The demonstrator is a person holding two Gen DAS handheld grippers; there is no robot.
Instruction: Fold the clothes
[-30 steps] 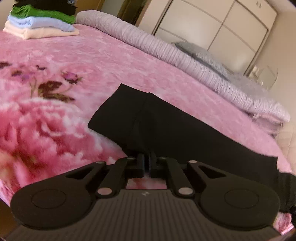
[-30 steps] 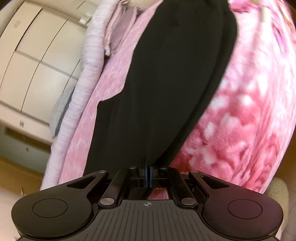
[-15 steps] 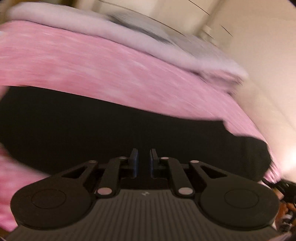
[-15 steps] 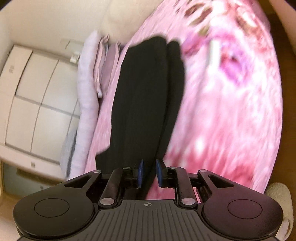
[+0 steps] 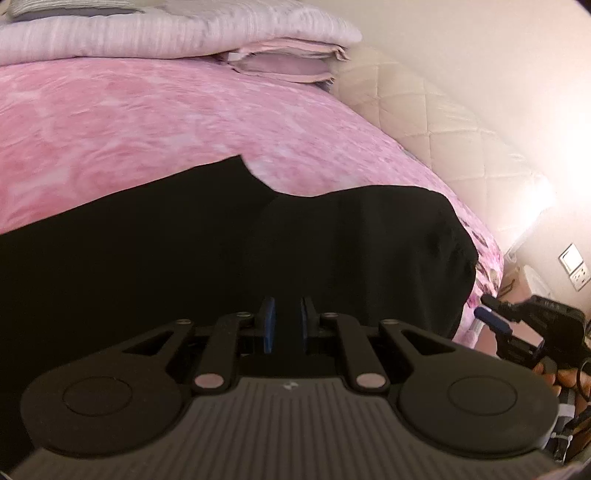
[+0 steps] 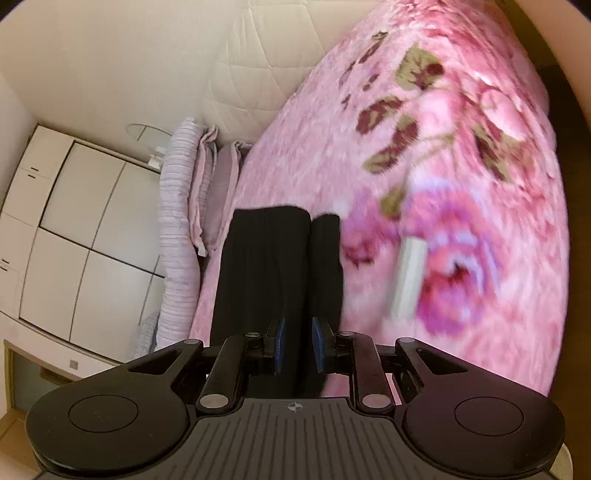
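A black garment lies flat on the pink flowered blanket, folded into a long strip. In the left wrist view it fills the middle, and my left gripper hovers over its near edge, open, with nothing between the blue pads. From the right wrist the same garment runs away from me as two parallel black bands. My right gripper stands open at its near end, holding nothing. The right gripper also shows at the far right of the left wrist view, past the garment's end.
A rolled lilac duvet and pillows line the far side of the bed. A cream quilted headboard stands to the right. White wardrobe doors are beyond the bed. A small pale object lies on the blanket.
Both grippers were shut on the black garment a second ago; both have opened and let it go. The garment now lies on the bed, and both views have swung toward the headboard.
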